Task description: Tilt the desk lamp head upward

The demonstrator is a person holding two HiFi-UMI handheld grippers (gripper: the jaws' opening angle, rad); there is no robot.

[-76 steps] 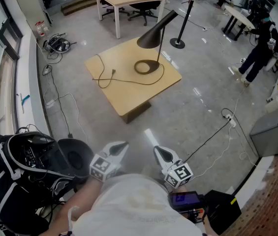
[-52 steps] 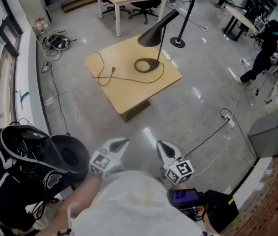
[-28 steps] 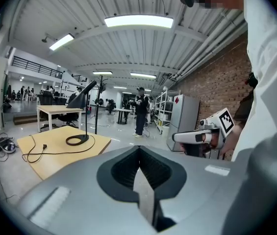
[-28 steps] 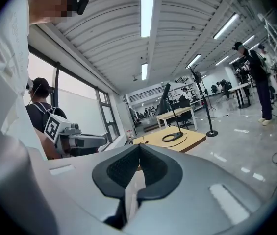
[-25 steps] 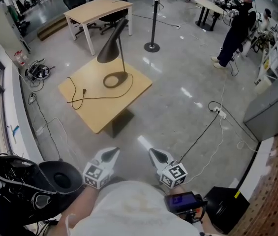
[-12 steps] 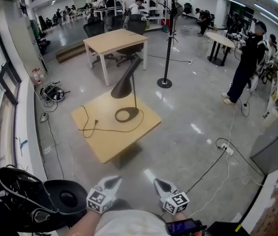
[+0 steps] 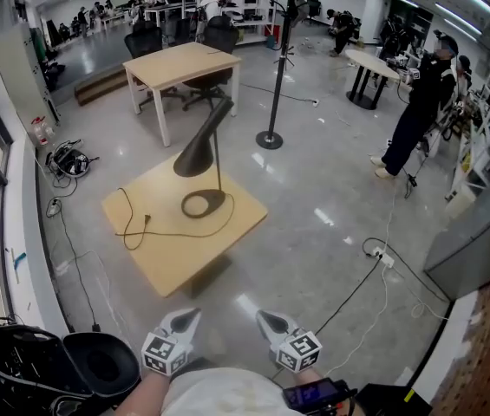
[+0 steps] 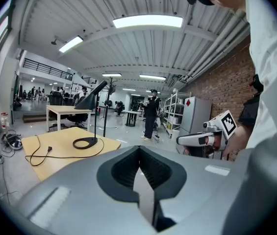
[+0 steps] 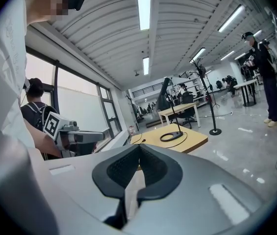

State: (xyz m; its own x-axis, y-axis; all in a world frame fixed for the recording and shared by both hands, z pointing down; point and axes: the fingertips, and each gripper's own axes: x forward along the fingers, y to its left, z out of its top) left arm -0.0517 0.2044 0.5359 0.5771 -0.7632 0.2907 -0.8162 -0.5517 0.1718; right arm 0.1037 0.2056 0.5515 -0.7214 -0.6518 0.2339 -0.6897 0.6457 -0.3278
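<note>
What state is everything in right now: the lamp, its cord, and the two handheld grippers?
Lamp: upright on the table, head pointing down.
Cord: unplugged, plug lying loose on the table.
Left gripper: fingers shut, empty, well short of the table.
Right gripper: fingers shut, empty, well short of the table.

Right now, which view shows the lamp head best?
Head view: the lamp head shows clearest, from above, a black cone slanting over the ring base on the table. Left gripper view has the lamp head small, side-on; right gripper view, the lamp head as a tiny dark shape far off.
</note>
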